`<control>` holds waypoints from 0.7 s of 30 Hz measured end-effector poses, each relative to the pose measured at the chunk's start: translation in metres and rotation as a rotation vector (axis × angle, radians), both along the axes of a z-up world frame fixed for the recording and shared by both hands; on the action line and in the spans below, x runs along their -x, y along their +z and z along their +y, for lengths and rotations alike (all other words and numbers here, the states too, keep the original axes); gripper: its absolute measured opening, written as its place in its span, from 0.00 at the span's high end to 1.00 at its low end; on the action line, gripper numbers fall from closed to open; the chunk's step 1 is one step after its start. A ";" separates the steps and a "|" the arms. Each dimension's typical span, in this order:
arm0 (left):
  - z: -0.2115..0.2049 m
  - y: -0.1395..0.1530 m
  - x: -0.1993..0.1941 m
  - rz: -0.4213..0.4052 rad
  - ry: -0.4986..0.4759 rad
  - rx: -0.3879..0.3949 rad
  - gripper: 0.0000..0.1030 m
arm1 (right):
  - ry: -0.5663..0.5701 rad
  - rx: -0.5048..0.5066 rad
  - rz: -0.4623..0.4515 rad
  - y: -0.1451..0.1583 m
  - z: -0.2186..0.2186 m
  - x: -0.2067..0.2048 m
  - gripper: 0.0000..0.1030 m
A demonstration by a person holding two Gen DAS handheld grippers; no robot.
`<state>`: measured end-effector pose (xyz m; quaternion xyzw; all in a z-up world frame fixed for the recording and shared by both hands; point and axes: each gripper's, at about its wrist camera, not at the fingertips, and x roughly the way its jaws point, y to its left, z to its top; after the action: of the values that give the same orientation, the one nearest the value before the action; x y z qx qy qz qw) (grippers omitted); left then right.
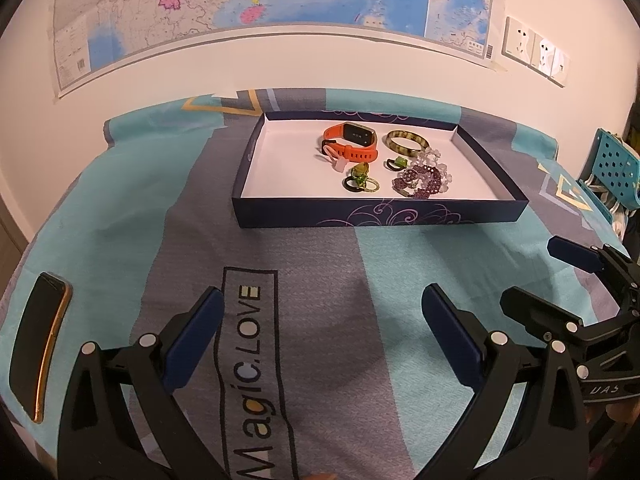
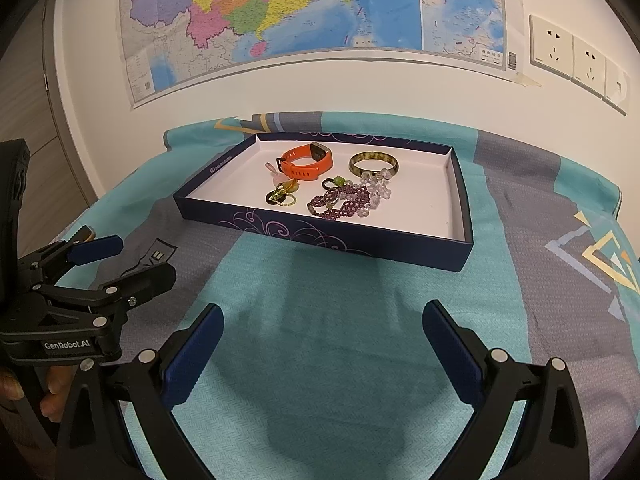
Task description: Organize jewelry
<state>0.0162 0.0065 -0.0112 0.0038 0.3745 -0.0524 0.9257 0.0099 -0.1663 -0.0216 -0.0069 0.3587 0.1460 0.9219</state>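
Note:
A shallow dark-blue box (image 1: 376, 216) (image 2: 320, 236) with a white inside stands on the cloth-covered table ahead. In it lie an orange smart band (image 1: 352, 140) (image 2: 308, 162), a mottled bangle (image 1: 406, 142) (image 2: 374, 164), a purple bead bracelet (image 1: 420, 182) (image 2: 340, 204), clear beads (image 2: 378, 190), and green and yellow rings (image 1: 360, 178) (image 2: 284, 196). My left gripper (image 1: 322, 320) is open and empty, well short of the box. My right gripper (image 2: 322, 336) is open and empty too. Each gripper shows in the other's view, the right (image 1: 560, 276) and the left (image 2: 120, 260).
A black phone (image 1: 38, 344) lies on the cloth at the near left. A blue perforated basket (image 1: 614, 172) stands off the table's right edge. A wall with a map (image 2: 304, 12) and sockets (image 2: 576, 56) is right behind the table.

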 end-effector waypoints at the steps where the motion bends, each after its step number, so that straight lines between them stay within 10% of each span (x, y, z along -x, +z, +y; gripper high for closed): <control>1: 0.000 0.000 0.000 0.000 -0.001 0.000 0.05 | -0.001 0.000 0.001 0.000 0.000 0.000 0.07; 21: -0.003 -0.001 -0.001 0.001 -0.011 0.008 0.05 | -0.002 -0.003 0.002 0.000 -0.001 -0.001 0.06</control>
<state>0.0176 0.0036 -0.0123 0.0020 0.3747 -0.0588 0.9253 0.0106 -0.1674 -0.0220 -0.0051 0.3594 0.1454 0.9217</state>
